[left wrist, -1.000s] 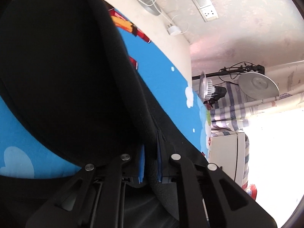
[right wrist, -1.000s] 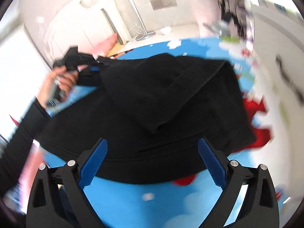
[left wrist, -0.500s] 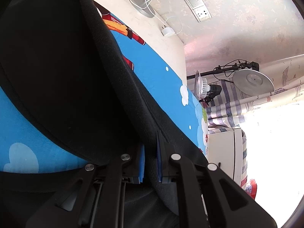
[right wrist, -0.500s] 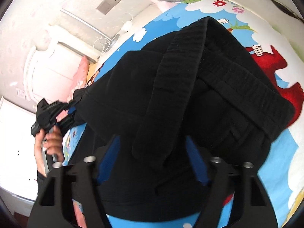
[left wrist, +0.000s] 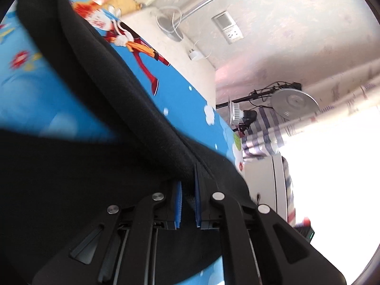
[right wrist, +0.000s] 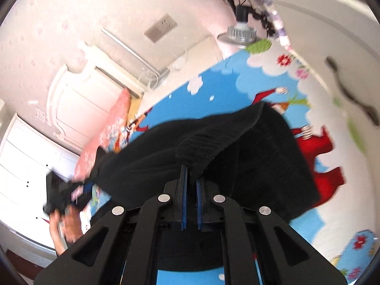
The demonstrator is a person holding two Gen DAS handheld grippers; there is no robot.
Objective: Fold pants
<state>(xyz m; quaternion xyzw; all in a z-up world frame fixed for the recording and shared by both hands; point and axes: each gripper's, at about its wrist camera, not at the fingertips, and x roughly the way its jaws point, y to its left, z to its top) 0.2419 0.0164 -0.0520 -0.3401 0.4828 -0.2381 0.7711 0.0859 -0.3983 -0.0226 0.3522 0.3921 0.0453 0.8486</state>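
Pants: the black, thick knit fabric pants (right wrist: 249, 166) are lying bunched on the bed, over the blue part of the sheet, with a folded band of cloth (right wrist: 213, 142) rising toward the right wrist camera. In the left wrist view the same black pants (left wrist: 99, 99) are stretching away from the camera as a long ridge toward the top left.

Left gripper: the black left gripper with blue pads (left wrist: 188, 204) is clamping a seam edge of the pants, its pads sitting close together with the cloth between them. In the right wrist view this left gripper (right wrist: 64, 194) is showing blurred at the far left end of the garment, held by the person's bare left hand (right wrist: 66, 225).

Right gripper: the black right gripper with blue pads (right wrist: 191, 204) is pinching the near end of the folded band, its pads nearly together with a narrow gap.

Bed: the bright blue cartoon-print bed sheet with white clouds and red figures (right wrist: 320, 166) is carrying the pants; in the left wrist view the same sheet (left wrist: 35, 95) is showing on both sides of the ridge.

Surroundings: a white panelled headboard (right wrist: 78, 99) and a pink patterned pillow (right wrist: 111, 128) are standing beyond the bed's far edge. A silver round lamp on a black stand (left wrist: 293, 102) is near the bed's corner. A grey wall socket plate (left wrist: 228, 27) is sitting on the pale wall.
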